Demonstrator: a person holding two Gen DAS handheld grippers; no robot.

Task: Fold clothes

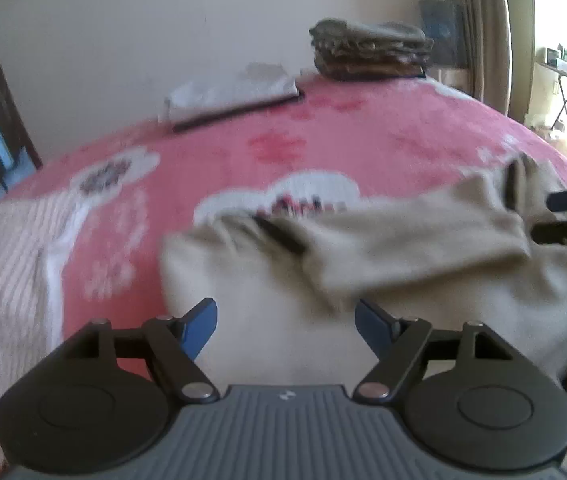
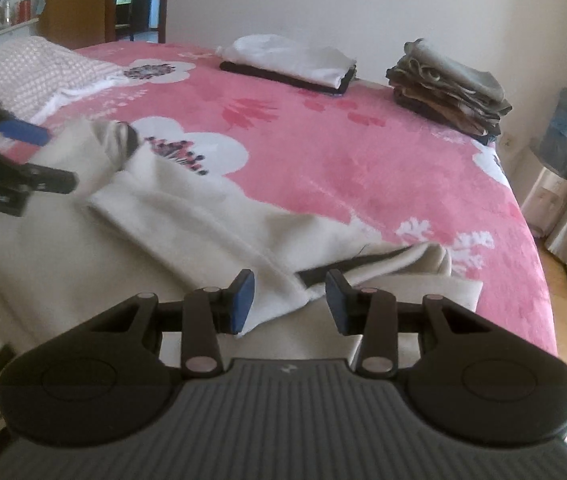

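A cream garment (image 1: 283,280) (image 2: 187,224) with dark trim lies spread on the pink flowered bed, one sleeve folded across its body. My left gripper (image 1: 285,322) is open just above the cloth, with nothing between its blue pads. It also shows at the left edge of the right wrist view as the left gripper (image 2: 39,156), near the garment's collar. My right gripper (image 2: 289,300) is open too, low over the sleeve's end and hem. The right gripper (image 1: 551,216) appears at the right edge of the left wrist view.
A pink-and-white striped cloth (image 1: 7,264) (image 2: 31,68) lies at the bed's left. A folded white-on-black pile (image 2: 295,64) (image 1: 235,96) and a taller stack of grey-brown clothes (image 2: 447,84) (image 1: 371,48) sit by the far wall. The bed's right edge (image 2: 531,240) drops to a wooden floor.
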